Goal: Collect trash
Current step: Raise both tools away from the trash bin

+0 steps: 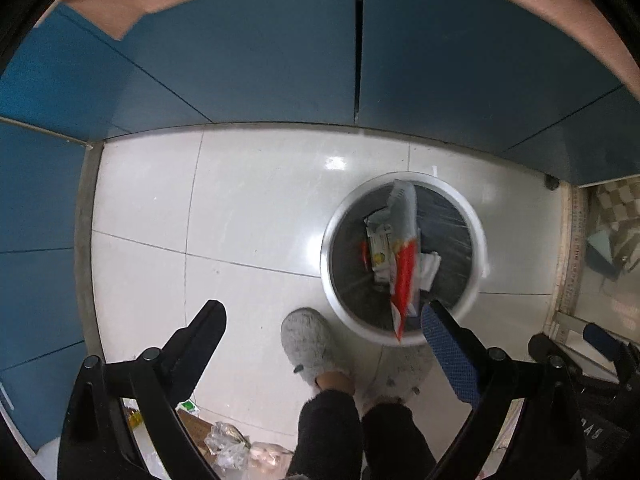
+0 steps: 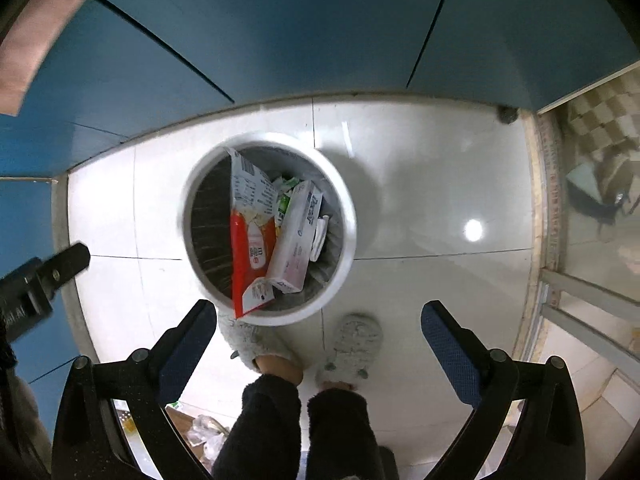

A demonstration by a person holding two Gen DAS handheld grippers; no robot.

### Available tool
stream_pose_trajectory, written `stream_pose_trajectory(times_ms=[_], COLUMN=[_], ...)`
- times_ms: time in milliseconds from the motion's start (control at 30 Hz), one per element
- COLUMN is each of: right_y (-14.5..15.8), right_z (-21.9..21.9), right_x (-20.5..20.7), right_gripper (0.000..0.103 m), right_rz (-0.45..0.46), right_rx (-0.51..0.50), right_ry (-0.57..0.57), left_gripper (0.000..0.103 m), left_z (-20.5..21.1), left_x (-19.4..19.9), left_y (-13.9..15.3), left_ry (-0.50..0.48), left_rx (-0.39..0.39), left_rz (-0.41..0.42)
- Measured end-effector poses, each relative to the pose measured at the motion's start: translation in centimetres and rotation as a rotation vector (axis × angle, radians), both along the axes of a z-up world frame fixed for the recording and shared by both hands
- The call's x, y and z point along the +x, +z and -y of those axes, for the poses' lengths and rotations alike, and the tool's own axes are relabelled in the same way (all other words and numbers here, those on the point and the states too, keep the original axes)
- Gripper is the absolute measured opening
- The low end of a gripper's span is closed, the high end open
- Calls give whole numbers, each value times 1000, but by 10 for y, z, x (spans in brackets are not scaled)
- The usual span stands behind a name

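A round white trash bin (image 1: 340, 224) with a dark liner stands on the white tile floor; it also shows in the right wrist view (image 2: 348, 216). Inside lie a red and white wrapper (image 2: 252, 248), a white carton box (image 2: 296, 236) and other packaging; the red wrapper (image 1: 404, 276) sticks up past the rim. My left gripper (image 1: 322, 322) is open and empty above the floor, left of the bin. My right gripper (image 2: 318, 316) is open and empty above the bin's near rim. The left gripper's finger (image 2: 66, 262) shows at the left edge.
Blue cabinet doors (image 1: 240, 60) stand behind the bin. The person's grey slippers (image 1: 308, 340) and dark trouser legs are below the grippers. Crumpled plastic and packaging (image 1: 226, 446) lie at the bottom left. A doorway sill (image 2: 544, 200) and glass door are on the right.
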State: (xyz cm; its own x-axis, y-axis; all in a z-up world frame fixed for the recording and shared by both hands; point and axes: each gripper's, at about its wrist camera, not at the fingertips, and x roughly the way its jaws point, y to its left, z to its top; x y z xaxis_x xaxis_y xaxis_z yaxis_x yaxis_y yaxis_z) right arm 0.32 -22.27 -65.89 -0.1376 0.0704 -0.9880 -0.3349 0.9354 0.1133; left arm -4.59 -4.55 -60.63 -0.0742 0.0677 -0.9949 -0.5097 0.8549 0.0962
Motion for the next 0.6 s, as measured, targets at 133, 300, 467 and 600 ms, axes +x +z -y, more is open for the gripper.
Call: stream_pose_trajectory(times_ms=[133, 300, 467, 600], right_y=[61, 169, 286, 380], right_z=[9, 20, 39, 54], right_x=[-2, -14, -29, -44], right_gripper=[103, 103, 103, 103], right_rz=[38, 106, 159, 198], right_rx=[25, 63, 131, 200], right_ry=[4, 29, 37, 38], left_gripper=[100, 100, 100, 100], left_z=[13, 34, 47, 55], left_x=[-11, -27, -44, -55], left_y=[60, 151, 245, 316], left_ry=[-8, -25, -31, -43], left_rx=[-5, -7, -35, -71], left_rz=[38, 113, 203, 279])
